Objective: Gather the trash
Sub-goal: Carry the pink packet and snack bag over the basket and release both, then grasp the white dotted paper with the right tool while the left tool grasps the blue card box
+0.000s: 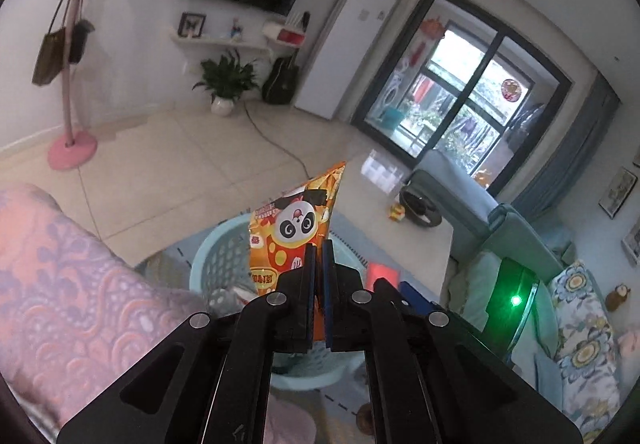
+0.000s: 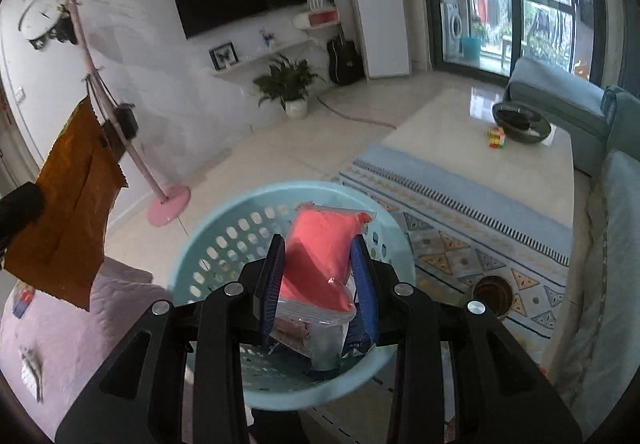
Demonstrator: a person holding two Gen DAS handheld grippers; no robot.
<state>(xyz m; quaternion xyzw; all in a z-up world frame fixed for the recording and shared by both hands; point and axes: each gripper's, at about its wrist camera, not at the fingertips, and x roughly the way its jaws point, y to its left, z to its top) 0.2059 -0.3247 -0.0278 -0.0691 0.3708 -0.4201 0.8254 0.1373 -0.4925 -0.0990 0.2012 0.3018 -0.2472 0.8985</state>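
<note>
My left gripper [image 1: 319,250] is shut on an orange snack wrapper with a panda on it [image 1: 294,228], held upright above a light blue perforated basket [image 1: 218,256]. The same wrapper shows from its plain back at the left of the right wrist view [image 2: 68,212]. My right gripper [image 2: 318,248] is shut on a pink plastic packet [image 2: 320,256], held over the basket [image 2: 208,244]. Other wrappers [image 2: 328,344] lie in the basket below it.
The basket stands on a patterned rug [image 2: 460,240] beside a pink blanket [image 1: 60,284]. A low white table [image 2: 480,132] holds a dark bowl [image 2: 520,122] and a small colourful cube [image 2: 496,136]. A blue sofa [image 2: 560,92] is at the right and a pink coat stand [image 2: 168,204] at the left.
</note>
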